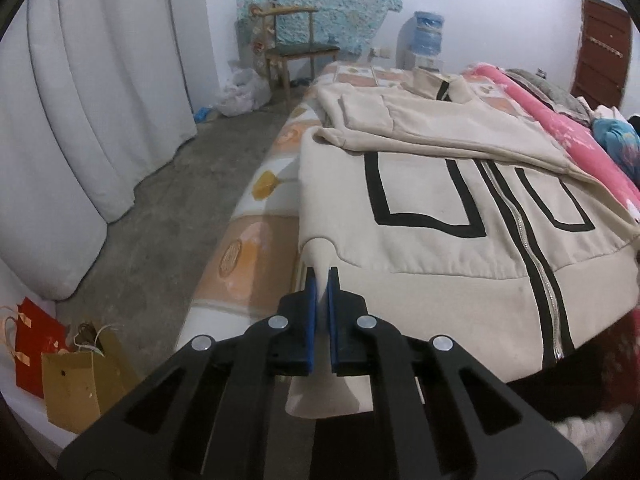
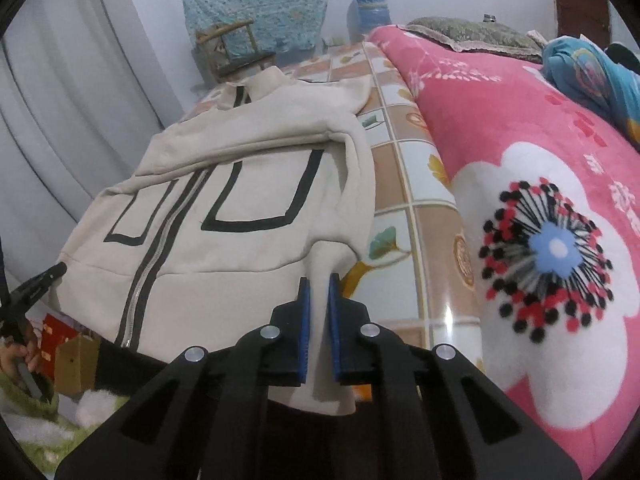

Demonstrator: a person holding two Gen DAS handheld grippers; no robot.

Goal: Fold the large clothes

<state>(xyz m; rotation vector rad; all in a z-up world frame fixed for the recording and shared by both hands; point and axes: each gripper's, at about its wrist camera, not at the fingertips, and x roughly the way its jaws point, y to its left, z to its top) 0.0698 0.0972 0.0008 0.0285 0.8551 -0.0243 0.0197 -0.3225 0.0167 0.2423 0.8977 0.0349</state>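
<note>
A cream zip-up jacket (image 1: 440, 208) lies front side up on a bed (image 1: 248, 248) covered with a tiled-pattern sheet in orange, white and tan. Black rectangular outlines mark the chest on either side of a silver zipper (image 1: 536, 264) edged in black. Both sleeves are folded across the upper chest, and the collar points toward the far wall.

The left hand-held gripper (image 1: 322, 276) is closed on the jacket's bottom hem at the corner nearest the bed's edge; a pinch of cream fabric rises between its blue pads (image 1: 311, 312), and the cloth hangs below the jaws.

The right hand-held gripper (image 2: 319, 284) is closed on the opposite bottom corner of the jacket in the same way, with a fold of fabric squeezed between its blue pads (image 2: 305, 320). In the right wrist view, the left gripper shows at the far left edge, held by the person's hand (image 2: 16, 354), and the hem between the two corners hangs over the near edge of the bed.

A pink blanket (image 2: 540, 208) with a large white flower print lies on the bed just beside the jacket. Beyond the bed stand a wooden chair (image 1: 296, 52) and a water cooler bottle (image 1: 428, 32) against the wall. White curtains (image 1: 92, 92) hang on the left, and red and brown paper bags (image 1: 68, 376) sit on the grey floor.
</note>
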